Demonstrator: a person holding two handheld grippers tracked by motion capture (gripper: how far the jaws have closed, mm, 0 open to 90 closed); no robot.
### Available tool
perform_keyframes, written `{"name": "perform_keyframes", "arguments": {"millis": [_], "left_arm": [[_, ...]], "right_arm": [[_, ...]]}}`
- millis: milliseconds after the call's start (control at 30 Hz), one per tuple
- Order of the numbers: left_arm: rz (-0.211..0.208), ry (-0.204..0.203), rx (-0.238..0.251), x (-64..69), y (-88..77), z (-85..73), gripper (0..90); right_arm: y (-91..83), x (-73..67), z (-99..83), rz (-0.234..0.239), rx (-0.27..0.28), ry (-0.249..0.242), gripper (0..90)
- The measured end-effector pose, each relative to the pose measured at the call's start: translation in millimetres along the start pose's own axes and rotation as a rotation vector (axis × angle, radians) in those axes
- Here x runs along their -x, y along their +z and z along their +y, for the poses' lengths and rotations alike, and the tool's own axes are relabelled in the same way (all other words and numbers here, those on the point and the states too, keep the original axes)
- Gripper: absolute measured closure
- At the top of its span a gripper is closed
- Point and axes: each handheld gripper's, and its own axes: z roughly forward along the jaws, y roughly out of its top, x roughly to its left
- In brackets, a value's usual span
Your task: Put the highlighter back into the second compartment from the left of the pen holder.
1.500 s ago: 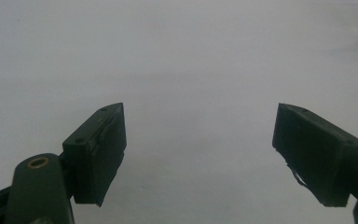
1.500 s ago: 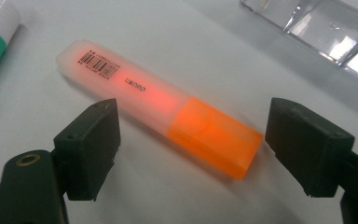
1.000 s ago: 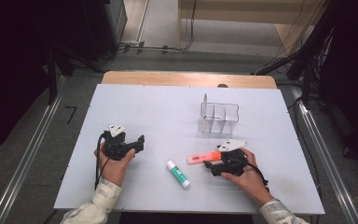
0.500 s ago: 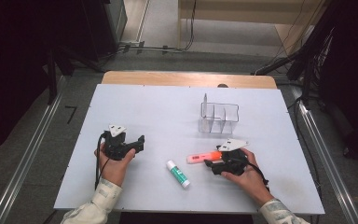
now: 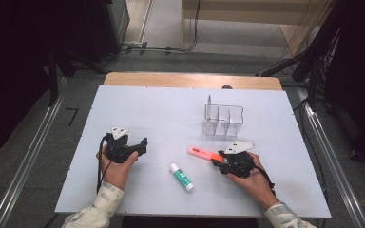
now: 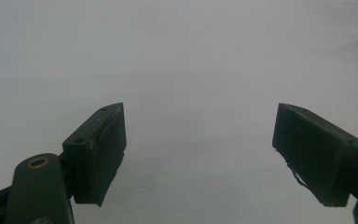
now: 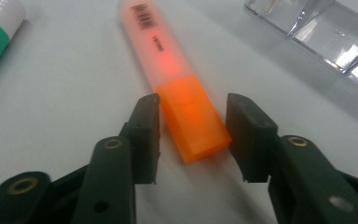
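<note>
The orange highlighter [image 7: 177, 88] lies flat on the white worktop [image 5: 161, 114], just in front of the clear organiser [image 5: 223, 121], its orange cap end between the jaws of the right gripper [image 7: 193, 135]. Those jaws have just been closing and flank the cap closely, slim gaps still showing. A glue stick [image 5: 181, 176] lies nearby, and the left gripper [image 6: 198, 154] rests well apart, jaws spread wide over bare worktop.

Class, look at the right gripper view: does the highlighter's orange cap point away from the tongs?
No, the highlighter lies with its orange cap end between the right tongs, its pale barrel running away from them.
</note>
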Motion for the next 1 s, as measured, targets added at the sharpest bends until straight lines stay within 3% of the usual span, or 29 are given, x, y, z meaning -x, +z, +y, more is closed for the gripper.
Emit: {"name": "perform_keyframes", "arguments": {"millis": [200,667,1000], "left_arm": [[0.000,-0.001,0.000,0.1,0.2,0.0,17.8],[0.001,-0.003,0.003,-0.6,-0.4,0.3,17.8],[0.002,-0.004,0.004,-0.7,-0.6,0.4,17.8]], "right_arm": [[-0.2,-1.6,0.1,0.006,0.000,-0.005,64.7],[-1.2,-4.3,1.4,-0.007,-0.001,-0.016,65.5],[-8.7,-4.1,3.4,-0.004,0.032,0.000,65.5]]}}
